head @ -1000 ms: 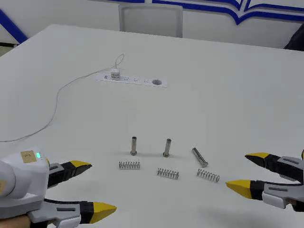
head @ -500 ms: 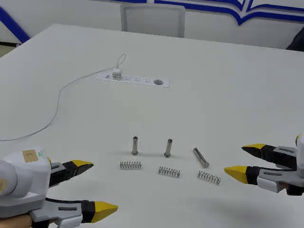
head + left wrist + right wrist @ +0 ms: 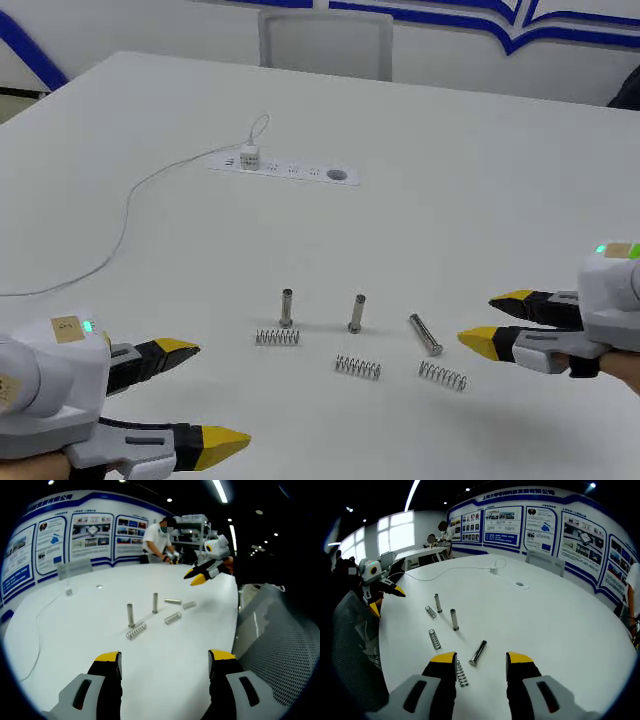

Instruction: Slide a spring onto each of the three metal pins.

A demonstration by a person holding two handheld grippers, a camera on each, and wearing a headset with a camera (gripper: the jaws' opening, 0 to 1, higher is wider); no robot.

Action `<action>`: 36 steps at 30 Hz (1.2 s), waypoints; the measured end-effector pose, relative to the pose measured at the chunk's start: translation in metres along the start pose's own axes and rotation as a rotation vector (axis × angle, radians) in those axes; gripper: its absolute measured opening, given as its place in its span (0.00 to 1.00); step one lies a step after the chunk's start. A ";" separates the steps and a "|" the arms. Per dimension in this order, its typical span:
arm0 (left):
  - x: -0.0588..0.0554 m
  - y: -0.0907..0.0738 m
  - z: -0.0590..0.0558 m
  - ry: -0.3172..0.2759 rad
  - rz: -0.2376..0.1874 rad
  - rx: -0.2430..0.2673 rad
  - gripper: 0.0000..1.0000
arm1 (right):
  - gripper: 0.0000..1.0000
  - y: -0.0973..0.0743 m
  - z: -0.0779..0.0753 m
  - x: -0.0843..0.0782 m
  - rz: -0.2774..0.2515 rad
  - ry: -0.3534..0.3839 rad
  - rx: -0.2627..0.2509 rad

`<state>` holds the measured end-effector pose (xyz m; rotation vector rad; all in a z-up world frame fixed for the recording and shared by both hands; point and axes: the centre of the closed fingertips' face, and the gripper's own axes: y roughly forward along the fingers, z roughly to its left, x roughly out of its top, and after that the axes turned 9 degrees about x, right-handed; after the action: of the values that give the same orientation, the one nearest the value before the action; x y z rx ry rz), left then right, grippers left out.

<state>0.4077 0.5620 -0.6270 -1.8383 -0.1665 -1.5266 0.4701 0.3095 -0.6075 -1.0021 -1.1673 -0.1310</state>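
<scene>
- Springs lie flat in a row on the white table [image 3: 470, 190], one in front of each pin: left spring [image 3: 277, 338], middle spring [image 3: 358, 368], right spring [image 3: 442, 376].
- I see the left pin [image 3: 287, 307] and middle pin [image 3: 357, 313] standing upright. The right pin [image 3: 425, 334] lies on its side just behind the right spring.
- My right gripper [image 3: 495, 318] hovers just to the right of the right pin and right spring, jaws apart and empty. In the right gripper view that pin lies just ahead of the gap between the jaw tips, untouched.
- My left gripper [image 3: 200, 393] is spread wide and empty, down at the near left, well apart from the left spring.
- Bare tabletop surrounds the row. The power strip [image 3: 285, 169] and its cable [image 3: 120, 220] sit well behind it, and the chair [image 3: 325, 40] stands beyond the far edge.
- Against a second ago, the right gripper has come in closer to the right pin and its jaws have narrowed. The left gripper has barely shifted, and the pins and springs lie as before.
</scene>
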 end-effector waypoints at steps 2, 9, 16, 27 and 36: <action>0.000 0.000 0.000 0.000 0.000 0.000 0.72 | 0.38 0.005 -0.002 0.000 0.020 -0.002 -0.009; -0.003 -0.001 0.000 -0.005 0.004 0.001 0.71 | 0.33 0.024 -0.015 -0.001 0.069 0.012 -0.022; -0.004 0.000 0.001 -0.008 0.008 0.001 0.70 | 0.30 0.044 -0.017 -0.001 0.119 0.015 -0.016; -0.007 -0.001 0.001 -0.015 0.014 0.000 0.68 | 0.22 0.067 -0.018 -0.012 0.201 0.084 -0.022; -0.009 -0.001 0.002 -0.018 0.018 0.003 0.67 | 0.18 0.081 -0.022 -0.019 0.260 0.151 -0.050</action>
<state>0.4064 0.5665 -0.6347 -1.8472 -0.1598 -1.4974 0.5225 0.3335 -0.6710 -1.1592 -0.8924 -0.0288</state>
